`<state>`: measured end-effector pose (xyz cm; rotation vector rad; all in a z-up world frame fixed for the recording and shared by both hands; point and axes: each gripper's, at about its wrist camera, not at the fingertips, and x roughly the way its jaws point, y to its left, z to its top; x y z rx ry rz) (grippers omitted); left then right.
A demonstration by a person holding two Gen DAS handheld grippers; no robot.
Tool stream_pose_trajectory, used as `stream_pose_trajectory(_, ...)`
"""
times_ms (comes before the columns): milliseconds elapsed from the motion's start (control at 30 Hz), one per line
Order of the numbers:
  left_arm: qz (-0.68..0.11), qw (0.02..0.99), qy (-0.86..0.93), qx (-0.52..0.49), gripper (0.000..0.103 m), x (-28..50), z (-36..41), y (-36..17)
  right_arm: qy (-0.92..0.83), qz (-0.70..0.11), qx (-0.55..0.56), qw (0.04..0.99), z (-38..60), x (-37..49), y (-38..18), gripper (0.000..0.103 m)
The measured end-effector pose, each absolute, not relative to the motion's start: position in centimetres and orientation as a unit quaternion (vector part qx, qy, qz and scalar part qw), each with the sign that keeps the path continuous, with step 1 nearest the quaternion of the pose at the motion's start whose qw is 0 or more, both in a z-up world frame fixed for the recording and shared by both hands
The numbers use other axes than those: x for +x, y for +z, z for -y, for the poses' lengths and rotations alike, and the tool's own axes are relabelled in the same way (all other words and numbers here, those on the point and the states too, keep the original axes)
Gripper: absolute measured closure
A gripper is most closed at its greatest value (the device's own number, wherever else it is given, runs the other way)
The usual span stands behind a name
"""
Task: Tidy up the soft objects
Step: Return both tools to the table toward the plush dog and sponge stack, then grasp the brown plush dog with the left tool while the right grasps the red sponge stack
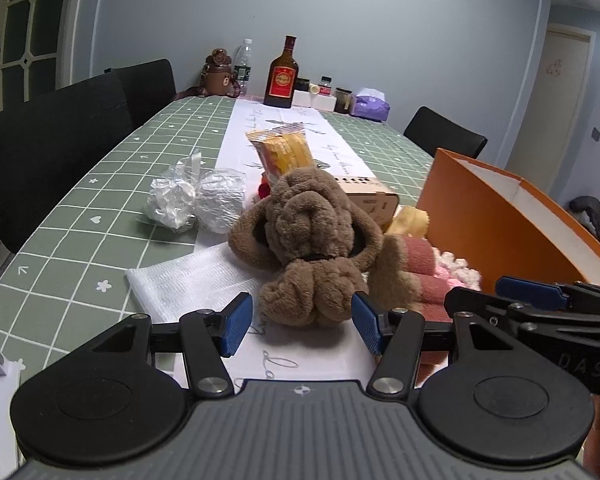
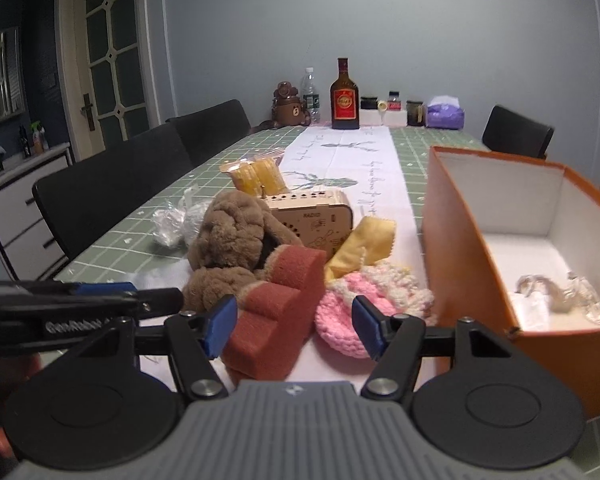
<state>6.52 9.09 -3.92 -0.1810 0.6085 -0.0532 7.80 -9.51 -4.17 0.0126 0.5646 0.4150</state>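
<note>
A brown plush dog (image 1: 312, 236) lies on the white runner, also in the right wrist view (image 2: 232, 240). My left gripper (image 1: 302, 322) is open and empty, with the plush's lower end just ahead between its blue pads. My right gripper (image 2: 294, 326) is open and empty above a red sponge block (image 2: 276, 312) and a pink knitted piece (image 2: 340, 320). A yellow cloth (image 2: 364, 244) lies behind them. The orange box (image 2: 460, 248) stands to the right, with crumpled clear plastic (image 2: 556, 296) inside.
A wooden radio (image 2: 316, 220), a bag of yellow snacks (image 1: 284, 152), crumpled plastic bags (image 1: 196, 200) and a white foam sheet (image 1: 184, 284) lie on the green checked table (image 1: 80, 216). A bottle (image 1: 282, 76), jars and tissues stand at the far end. Black chairs (image 1: 48, 148) line the left.
</note>
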Motion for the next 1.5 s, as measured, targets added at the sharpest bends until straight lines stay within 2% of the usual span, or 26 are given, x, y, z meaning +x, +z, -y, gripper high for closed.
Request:
stream_pose_trajectory(267, -0.304, 0.947, -0.018, -0.099, 0.036, 8.5, -10.1, -3.8, 0.213, -0.334, 0.037, 0.917, 7.7, 11.7, -4.7, 0.041)
stream_pose_trajectory(367, -0.309, 0.944, -0.018, -0.111, 0.036, 9.0, -10.5, -3.9, 0.212, -0.359, 0.041, 0.908, 7.5, 12.7, -5.5, 0.047)
stream_pose_trajectory(433, -0.311, 0.943, -0.022, -0.115, 0.036, 9.4, -10.5, -3.8, 0.217, -0.368, 0.047, 0.903, 7.6, 13.1, -5.8, 0.058)
stream_pose_trajectory(533, -0.315, 0.941, -0.029, -0.118, 0.035, 10.1, -10.3, -3.9, 0.225, -0.371, 0.045, 0.900, 7.7, 13.0, -5.7, 0.060)
stream_pose_trajectory(667, -0.326, 0.935, -0.040, -0.131, 0.032, 11.1, -10.0, -4.1, 0.229, -0.375, 0.036, 0.898, 8.2, 12.9, -5.5, 0.061)
stream_pose_trajectory(733, -0.332, 0.932, -0.041, -0.137, 0.027, 11.7, -9.7, -4.3, 0.223, -0.373, 0.028, 0.900, 8.4, 12.7, -5.3, 0.061)
stream_pose_trajectory(867, -0.349, 0.925, -0.040, -0.142, 0.026, 12.9, -8.9, -4.9, 0.213, -0.363, -0.005, 0.907, 8.3, 12.2, -5.1, 0.060)
stream_pose_trajectory(1133, -0.364, 0.927, -0.029, -0.090, 0.025, 14.1, -7.4, -5.7, 0.210, -0.363, -0.027, 0.908, 8.0, 12.1, -5.5, 0.061)
stream_pose_trajectory(1200, -0.366, 0.927, -0.033, -0.080, 0.027, 14.4, -7.2, -5.8, 0.211, -0.361, -0.025, 0.908, 8.0, 12.1, -5.5, 0.064)
stream_pose_trajectory(1367, -0.362, 0.931, -0.033, -0.048, 0.046, 14.2, -6.3, -5.9, 0.213, -0.354, -0.028, 0.910, 7.9, 11.7, -5.6, 0.067)
stream_pose_trajectory(1500, -0.347, 0.936, -0.031, -0.041, 0.051, 13.0, -6.1, -5.1, 0.216, -0.342, -0.030, 0.914, 8.0, 11.2, -5.1, 0.069)
